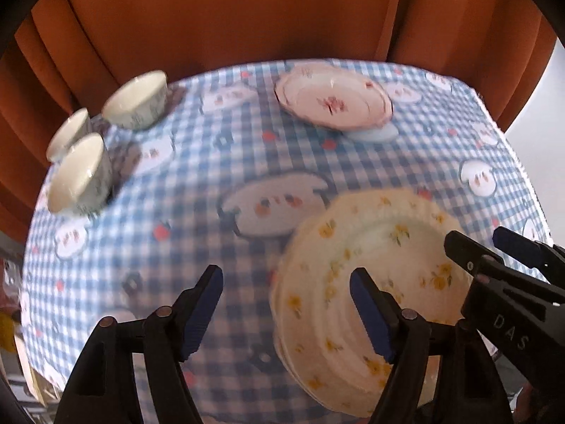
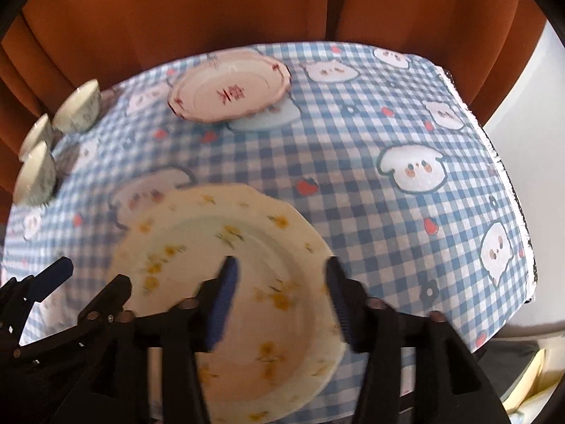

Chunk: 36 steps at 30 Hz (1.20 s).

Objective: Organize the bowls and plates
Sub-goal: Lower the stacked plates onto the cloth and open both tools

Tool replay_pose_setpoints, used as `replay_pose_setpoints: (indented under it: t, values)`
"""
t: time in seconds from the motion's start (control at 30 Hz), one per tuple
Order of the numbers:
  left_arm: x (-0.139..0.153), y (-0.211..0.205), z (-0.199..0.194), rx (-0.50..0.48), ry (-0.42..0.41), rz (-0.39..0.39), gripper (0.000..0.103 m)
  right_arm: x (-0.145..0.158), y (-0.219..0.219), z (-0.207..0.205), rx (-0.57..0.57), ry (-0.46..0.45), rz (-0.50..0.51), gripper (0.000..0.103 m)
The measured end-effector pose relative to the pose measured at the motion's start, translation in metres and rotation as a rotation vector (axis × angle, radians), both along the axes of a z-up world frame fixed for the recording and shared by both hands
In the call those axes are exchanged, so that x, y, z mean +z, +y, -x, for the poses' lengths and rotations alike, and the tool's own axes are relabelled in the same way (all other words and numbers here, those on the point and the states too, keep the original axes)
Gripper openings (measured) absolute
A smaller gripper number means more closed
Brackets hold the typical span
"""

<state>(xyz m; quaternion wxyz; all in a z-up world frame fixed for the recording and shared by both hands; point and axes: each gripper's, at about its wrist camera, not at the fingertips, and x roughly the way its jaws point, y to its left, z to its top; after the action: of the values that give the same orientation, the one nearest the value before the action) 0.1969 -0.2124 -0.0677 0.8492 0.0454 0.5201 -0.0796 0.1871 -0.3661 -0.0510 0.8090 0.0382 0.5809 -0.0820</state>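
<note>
A stack of cream plates with yellow flowers (image 1: 388, 233) lies on the near part of the checked tablecloth (image 1: 247, 148). My left gripper (image 1: 286, 307) hangs open above the stack's left rim, one finger over cloth and one over the top plate. In the right wrist view my right gripper (image 2: 282, 300) stands open over the same cream plates (image 2: 212, 233), pads touching nothing. A pink-rimmed plate (image 1: 332, 100) (image 2: 229, 88) sits at the far side. Three white bowls (image 1: 136, 102) (image 2: 79, 109) cluster at the far left. Each gripper also shows in the other's view: right gripper (image 1: 476, 238), left gripper (image 2: 93, 275).
An orange curtain (image 1: 229, 17) hangs close behind the table's far edge. The cloth's right edge (image 2: 512, 183) drops off beside a pale wall. A pale blue item (image 1: 374, 134) peeks out from under the pink-rimmed plate. Open cloth lies between the bowls and the plates.
</note>
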Motion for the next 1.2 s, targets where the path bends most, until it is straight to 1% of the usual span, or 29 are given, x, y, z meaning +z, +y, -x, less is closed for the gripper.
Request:
replay_pose_setpoints:
  t: [0.1, 0.2, 0.3, 0.37, 0.5, 0.57, 0.67, 0.77, 0.9, 1.03, 1.13, 1.2]
  values:
    - [0.01, 0.007, -0.013, -0.006, -0.037, 0.008, 0.08, 0.014, 0.01, -0.007, -0.003, -0.049, 0.025, 0.065]
    - [0.02, 0.01, -0.026, -0.008, -0.064, 0.017, 0.08, 0.024, 0.012, -0.018, -0.017, -0.074, 0.013, 0.065]
    - [0.028, 0.01, -0.039, -0.009, -0.096, 0.02, 0.081, 0.034, 0.012, -0.032, -0.019, -0.107, 0.024, 0.065]
    - [0.03, 0.01, -0.049, -0.007, -0.105, 0.02, 0.082, 0.039, 0.01, -0.043, -0.021, -0.125, 0.029, 0.065]
    - [0.033, 0.007, -0.067, 0.014, -0.135, 0.024, 0.083, 0.042, 0.002, -0.064, -0.016, -0.143, 0.008, 0.065]
    - [0.031, 0.005, -0.078, 0.04, -0.133, 0.015, 0.083, 0.042, -0.003, -0.075, -0.002, -0.154, 0.004, 0.065]
    - [0.031, 0.001, -0.091, 0.052, -0.126, 0.033, 0.083, 0.039, -0.009, -0.094, 0.012, -0.149, -0.005, 0.065]
    - [0.033, -0.007, -0.108, 0.068, -0.148, 0.024, 0.084, 0.036, -0.017, -0.11, 0.016, -0.166, -0.018, 0.065]
    - [0.029, -0.016, -0.13, 0.081, -0.158, 0.006, 0.084, 0.026, -0.027, -0.136, 0.017, -0.161, -0.046, 0.065]
    - [0.014, -0.022, -0.154, 0.104, -0.139, -0.004, 0.084, 0.015, -0.036, -0.159, 0.019, -0.163, -0.062, 0.065]
    - [0.0, -0.025, -0.171, 0.139, -0.12, -0.001, 0.084, 0.0, -0.042, -0.179, 0.031, -0.157, -0.079, 0.065]
    - [-0.009, -0.03, -0.181, 0.144, -0.114, -0.014, 0.082, -0.009, -0.044, -0.19, 0.041, -0.149, -0.076, 0.065]
